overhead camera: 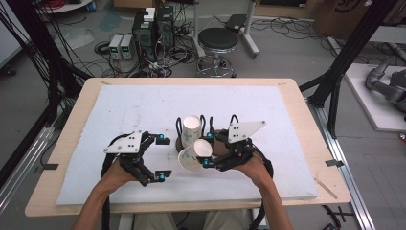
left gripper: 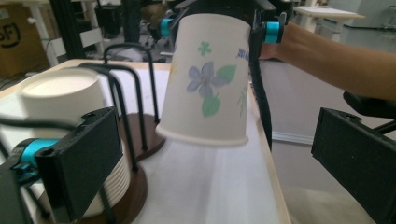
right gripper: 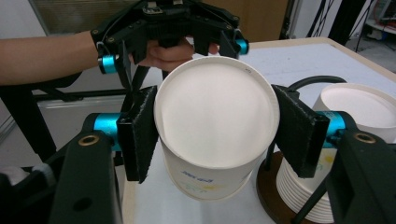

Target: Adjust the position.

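Near the middle of the table (overhead camera: 297,120), toward its front edge, we grip the paper cup (overhead camera: 194,155) in our right gripper (overhead camera: 207,149), its long axis tipped, rim toward our wide-open left gripper (overhead camera: 162,157) just beside it, ahead of the cup stack (overhead camera: 191,127)

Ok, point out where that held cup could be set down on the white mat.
Free: the mat's far left, behind the left gripper, and its right side beyond the right gripper. Crowded: the middle, where the held cup hangs beside the cup stack in its wire holder.
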Demonstrator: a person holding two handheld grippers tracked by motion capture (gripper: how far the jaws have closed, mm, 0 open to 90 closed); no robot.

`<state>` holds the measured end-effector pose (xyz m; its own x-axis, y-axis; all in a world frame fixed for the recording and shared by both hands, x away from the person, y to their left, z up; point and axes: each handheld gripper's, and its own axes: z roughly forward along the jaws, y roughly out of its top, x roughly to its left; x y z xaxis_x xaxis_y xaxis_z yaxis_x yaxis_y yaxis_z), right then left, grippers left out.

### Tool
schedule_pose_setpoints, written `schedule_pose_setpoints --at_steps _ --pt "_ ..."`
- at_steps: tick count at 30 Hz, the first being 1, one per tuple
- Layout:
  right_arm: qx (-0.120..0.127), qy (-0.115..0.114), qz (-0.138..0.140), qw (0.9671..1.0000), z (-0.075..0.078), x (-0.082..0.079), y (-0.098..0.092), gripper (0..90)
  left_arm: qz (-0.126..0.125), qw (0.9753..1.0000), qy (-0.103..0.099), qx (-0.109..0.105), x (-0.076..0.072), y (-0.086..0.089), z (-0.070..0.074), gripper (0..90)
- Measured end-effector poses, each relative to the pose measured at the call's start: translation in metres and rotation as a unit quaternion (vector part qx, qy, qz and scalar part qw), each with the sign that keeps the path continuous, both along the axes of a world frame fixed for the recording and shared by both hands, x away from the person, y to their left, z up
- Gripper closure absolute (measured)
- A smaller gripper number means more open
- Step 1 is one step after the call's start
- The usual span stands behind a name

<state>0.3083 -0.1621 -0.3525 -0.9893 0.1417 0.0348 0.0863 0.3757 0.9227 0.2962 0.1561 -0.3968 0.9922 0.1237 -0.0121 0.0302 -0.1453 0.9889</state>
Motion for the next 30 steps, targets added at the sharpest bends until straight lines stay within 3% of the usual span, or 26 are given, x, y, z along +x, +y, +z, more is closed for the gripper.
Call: schedule_pose_setpoints --at_steps 4,12,17,22,28,30 --pt "0.001 -0.002 0.007 1.0000 0.000 -0.001 0.002 36.9 -0.016 0.9998 -0.007 0.006 0.000 -0.016 -0.003 1.8" --pt "-0.002 -0.002 0.016 0.9999 0.000 -0.003 0.009 36.8 -0.024 0.9995 -0.007 -0.019 0.004 -0.025 -0.003 1.8" --pt "0.002 0.000 0.024 0.9997 0.000 -0.004 0.012 36.8 -0.024 0.9996 -0.008 0.006 0.001 -0.032 -0.005 1.8" --pt "0.007 0.002 0.026 0.9996 0.000 -0.004 0.014 36.8 -0.025 0.9996 -0.008 -0.002 0.002 -0.037 -0.006 1.8" --pt "0.010 0.005 0.031 0.9995 0.000 -0.005 0.015 36.8 -0.022 0.9997 -0.009 0.003 0.004 -0.044 -0.009 1.8" --pt "0.009 0.004 0.031 0.9995 0.000 -0.005 0.015 36.9 -0.029 0.9995 -0.008 0.006 0.004 -0.044 -0.010 7.6"
